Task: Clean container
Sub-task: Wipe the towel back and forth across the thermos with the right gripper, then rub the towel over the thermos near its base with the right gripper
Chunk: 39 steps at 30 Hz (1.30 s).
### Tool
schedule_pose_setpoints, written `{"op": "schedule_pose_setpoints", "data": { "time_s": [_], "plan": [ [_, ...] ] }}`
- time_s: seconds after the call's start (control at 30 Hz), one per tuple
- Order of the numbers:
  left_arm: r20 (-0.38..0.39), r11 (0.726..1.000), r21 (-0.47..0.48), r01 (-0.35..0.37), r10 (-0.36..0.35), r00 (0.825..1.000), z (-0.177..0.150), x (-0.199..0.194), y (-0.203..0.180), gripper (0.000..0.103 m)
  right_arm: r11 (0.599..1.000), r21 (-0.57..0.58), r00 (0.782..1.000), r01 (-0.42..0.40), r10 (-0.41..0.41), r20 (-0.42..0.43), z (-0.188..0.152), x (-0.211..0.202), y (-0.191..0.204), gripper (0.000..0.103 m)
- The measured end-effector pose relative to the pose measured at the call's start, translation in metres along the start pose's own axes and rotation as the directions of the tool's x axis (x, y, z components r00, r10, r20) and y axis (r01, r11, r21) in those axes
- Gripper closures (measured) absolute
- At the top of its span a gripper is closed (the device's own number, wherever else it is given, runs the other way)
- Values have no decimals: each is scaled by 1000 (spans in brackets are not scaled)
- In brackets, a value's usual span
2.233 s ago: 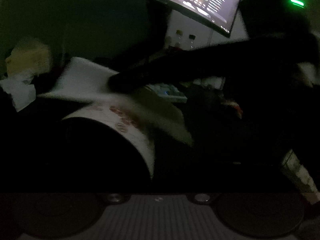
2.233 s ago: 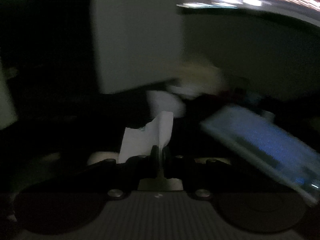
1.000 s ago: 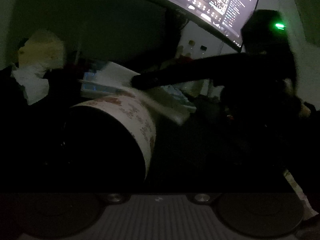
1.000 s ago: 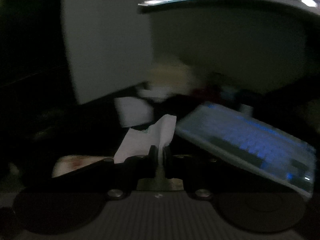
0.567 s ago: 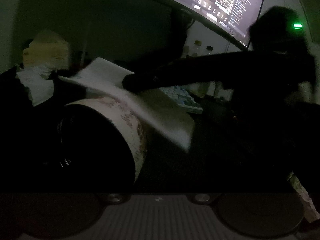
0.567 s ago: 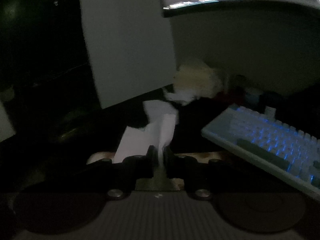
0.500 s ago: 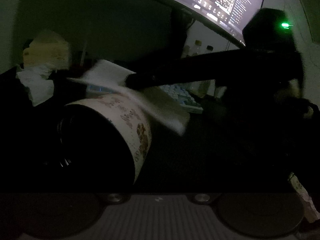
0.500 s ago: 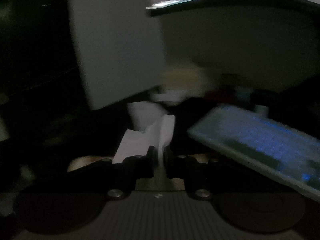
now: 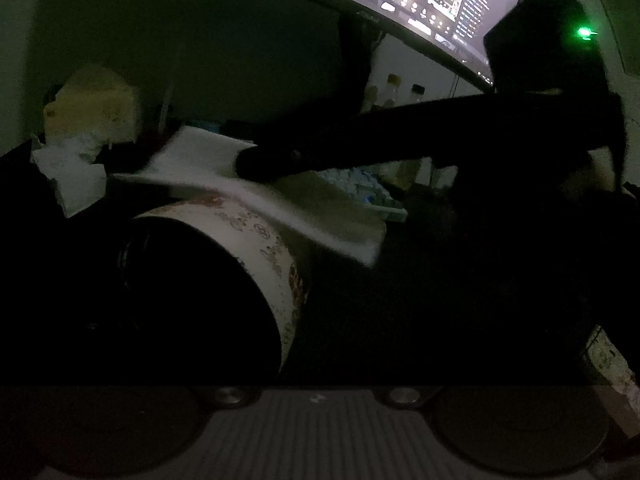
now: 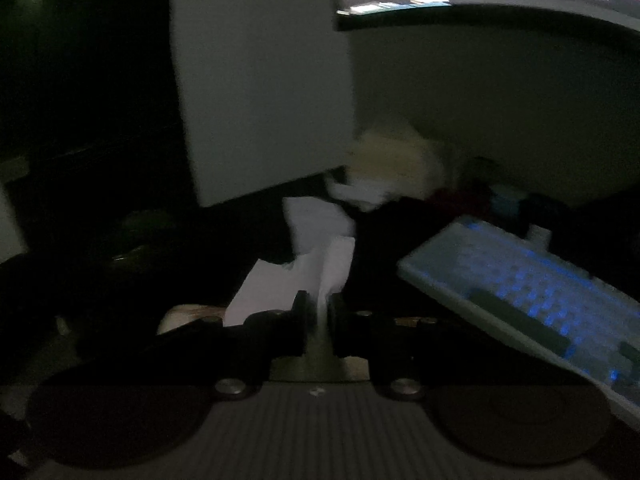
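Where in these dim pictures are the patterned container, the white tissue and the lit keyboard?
patterned container point(image 9: 256, 236): left wrist view, on its pale decorated side wall.
white tissue point(image 10: 280, 284): right wrist view, on the flat sheet just beyond the hand-held gripper's fingers.
lit keyboard point(image 10: 520, 284): right wrist view, on its blue-glowing keys.

White tissue point(image 10: 298, 280) between gripper point(image 10: 319, 312) fingers

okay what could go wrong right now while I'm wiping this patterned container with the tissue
1. The right gripper has just been easing open with the tissue still between its fingers, so the tissue may slip out mid-wipe.
2. The tissue drapes loosely over the tilted patterned container, so little of it may rub the surface.
3. The lit keyboard sits close beside; a wide swipe could knock it.
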<state>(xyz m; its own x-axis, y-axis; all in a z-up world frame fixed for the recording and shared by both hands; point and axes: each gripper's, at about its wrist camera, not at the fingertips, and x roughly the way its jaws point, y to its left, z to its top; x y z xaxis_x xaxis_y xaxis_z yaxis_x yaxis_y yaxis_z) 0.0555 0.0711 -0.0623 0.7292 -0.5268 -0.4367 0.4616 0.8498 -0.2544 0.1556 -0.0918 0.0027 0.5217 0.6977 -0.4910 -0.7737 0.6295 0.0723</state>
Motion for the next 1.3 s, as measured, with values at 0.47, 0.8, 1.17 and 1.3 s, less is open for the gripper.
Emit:
{"op": "schedule_pose_setpoints", "data": {
  "time_s": [0.47,0.8,1.17,1.3],
  "plan": [
    [-8,1000,7,9,-9,1000,4,3,0,0,998,44,997,46,-43,-67,9,7,-3,92],
    [-4,1000,1,5,-5,1000,-2,-1,-9,0,998,10,995,68,-67,-75,11,12,-1,93],
    [-2,1000,-2,4,-4,1000,-5,-6,-11,0,995,-85,999,45,-47,-23,2,1,19,93],
    [-4,1000,3,0,0,1000,-8,-7,-9,0,982,-31,982,186,-187,-36,5,12,-3,93]
  ]
}}
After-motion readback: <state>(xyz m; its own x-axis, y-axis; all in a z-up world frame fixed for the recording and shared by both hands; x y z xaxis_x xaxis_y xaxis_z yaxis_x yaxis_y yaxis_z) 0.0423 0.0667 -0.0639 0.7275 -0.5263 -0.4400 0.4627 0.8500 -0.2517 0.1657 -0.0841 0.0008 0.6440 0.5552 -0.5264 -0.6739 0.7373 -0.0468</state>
